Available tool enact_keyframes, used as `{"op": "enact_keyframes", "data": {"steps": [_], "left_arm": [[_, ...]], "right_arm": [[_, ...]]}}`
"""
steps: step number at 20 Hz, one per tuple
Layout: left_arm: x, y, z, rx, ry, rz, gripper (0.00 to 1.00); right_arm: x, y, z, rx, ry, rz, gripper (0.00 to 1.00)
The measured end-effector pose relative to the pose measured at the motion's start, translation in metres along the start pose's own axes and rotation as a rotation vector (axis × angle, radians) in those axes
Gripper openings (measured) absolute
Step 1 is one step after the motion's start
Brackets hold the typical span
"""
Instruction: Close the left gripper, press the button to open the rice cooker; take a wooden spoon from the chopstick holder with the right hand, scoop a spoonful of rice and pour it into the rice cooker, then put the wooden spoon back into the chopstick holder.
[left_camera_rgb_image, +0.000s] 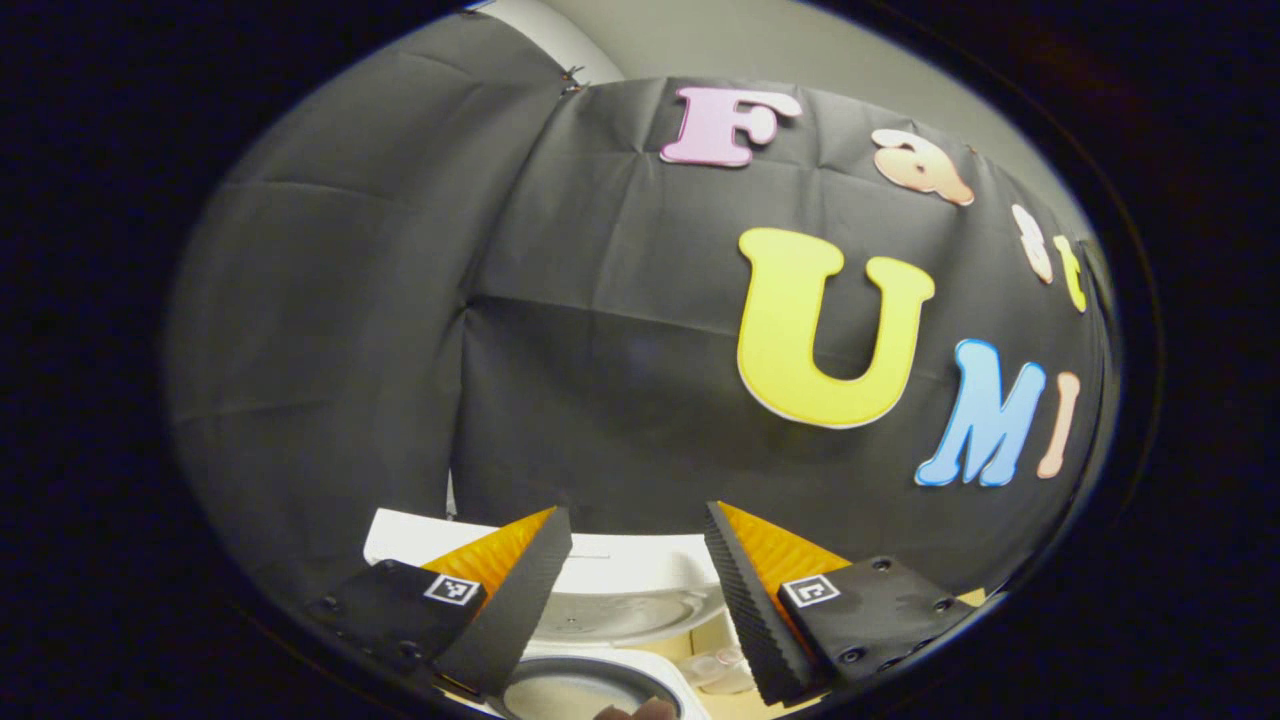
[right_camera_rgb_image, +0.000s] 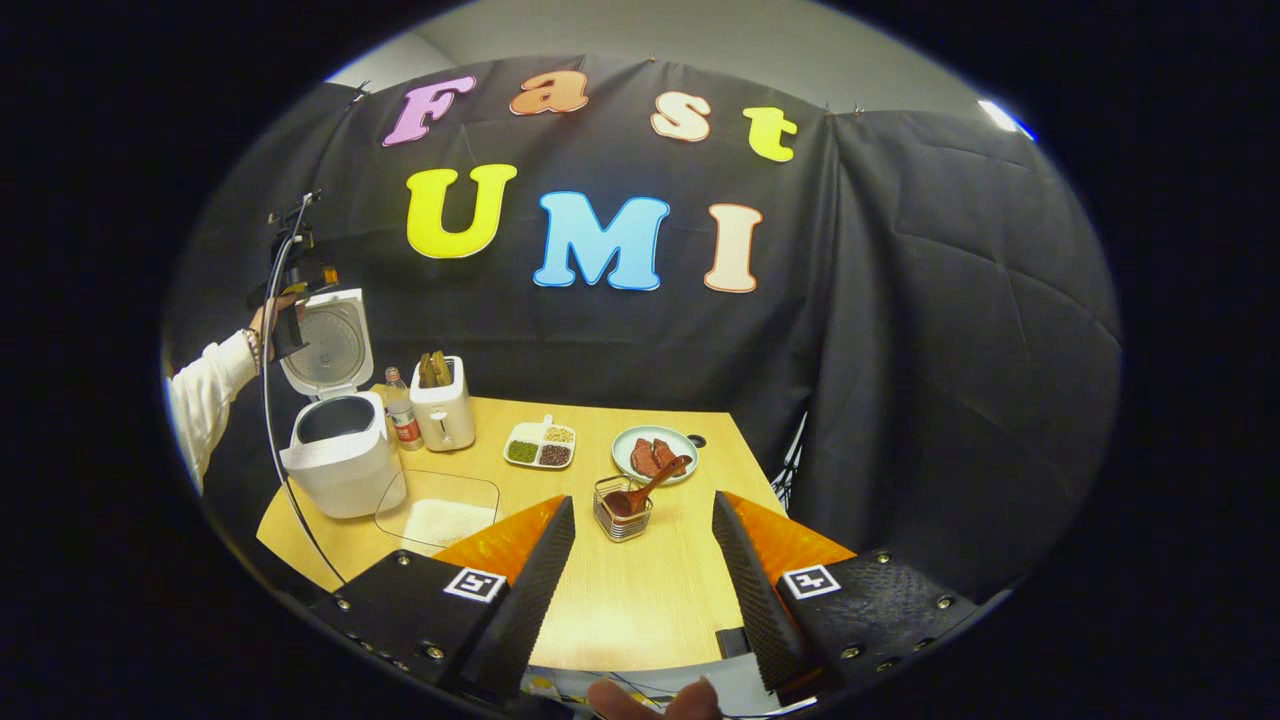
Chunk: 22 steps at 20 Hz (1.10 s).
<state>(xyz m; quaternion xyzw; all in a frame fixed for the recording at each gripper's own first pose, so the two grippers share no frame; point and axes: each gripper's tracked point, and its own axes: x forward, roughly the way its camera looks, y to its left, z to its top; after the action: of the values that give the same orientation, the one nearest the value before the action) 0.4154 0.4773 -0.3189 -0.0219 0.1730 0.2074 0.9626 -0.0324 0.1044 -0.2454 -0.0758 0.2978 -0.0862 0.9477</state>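
The white rice cooker (right_camera_rgb_image: 340, 465) stands at the table's left end with its lid (right_camera_rgb_image: 328, 345) swung up. In the left gripper view its raised lid (left_camera_rgb_image: 620, 575) and dark inner pot (left_camera_rgb_image: 585, 695) lie just below my left gripper (left_camera_rgb_image: 636, 515), which is open and holds nothing. A hand in a white sleeve (right_camera_rgb_image: 210, 390) holds that left gripper (right_camera_rgb_image: 288, 300) beside the lid's top. A wooden spoon (right_camera_rgb_image: 655, 478) leans in the wire chopstick holder (right_camera_rgb_image: 620, 520) mid-table. My right gripper (right_camera_rgb_image: 641, 503) is open, above the near table edge, with the holder ahead of it. White rice fills a clear glass tray (right_camera_rgb_image: 440, 512).
Behind the cooker stand a small bottle (right_camera_rgb_image: 401, 412) and a white toaster (right_camera_rgb_image: 443, 405) with bread. A divided dish of beans (right_camera_rgb_image: 541, 446) and a plate of meat (right_camera_rgb_image: 655, 450) sit farther back. The wooden table (right_camera_rgb_image: 640, 610) has bare room in front of the holder.
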Motion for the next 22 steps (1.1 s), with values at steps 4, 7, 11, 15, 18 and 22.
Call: {"op": "enact_keyframes", "data": {"steps": [4, 7, 11, 15, 18, 22], "left_arm": [[0.003, -0.006, 0.001, 0.138, -0.024, 0.022, 0.87], [-0.009, -0.012, 0.001, 0.164, -0.036, -0.007, 0.88], [-0.061, -0.017, -0.023, 0.168, -0.072, -0.044, 0.87], [-0.093, -0.021, -0.044, 0.167, -0.062, -0.045, 0.87], [-0.109, -0.018, -0.061, 0.169, -0.062, -0.030, 0.87], [-0.129, -0.023, -0.086, 0.234, -0.054, -0.003, 0.88]], "right_arm": [[-0.002, 0.006, -0.001, -0.005, 0.006, 0.011, 0.85], [0.000, 0.015, -0.005, -0.003, 0.018, 0.034, 0.85], [0.005, 0.035, -0.011, -0.007, 0.039, 0.087, 0.85], [0.007, 0.052, -0.013, -0.011, 0.047, 0.130, 0.86], [0.004, 0.054, -0.014, -0.028, 0.048, 0.137, 0.86], [0.004, 0.054, -0.021, -0.004, 0.070, 0.140, 0.86]]}}
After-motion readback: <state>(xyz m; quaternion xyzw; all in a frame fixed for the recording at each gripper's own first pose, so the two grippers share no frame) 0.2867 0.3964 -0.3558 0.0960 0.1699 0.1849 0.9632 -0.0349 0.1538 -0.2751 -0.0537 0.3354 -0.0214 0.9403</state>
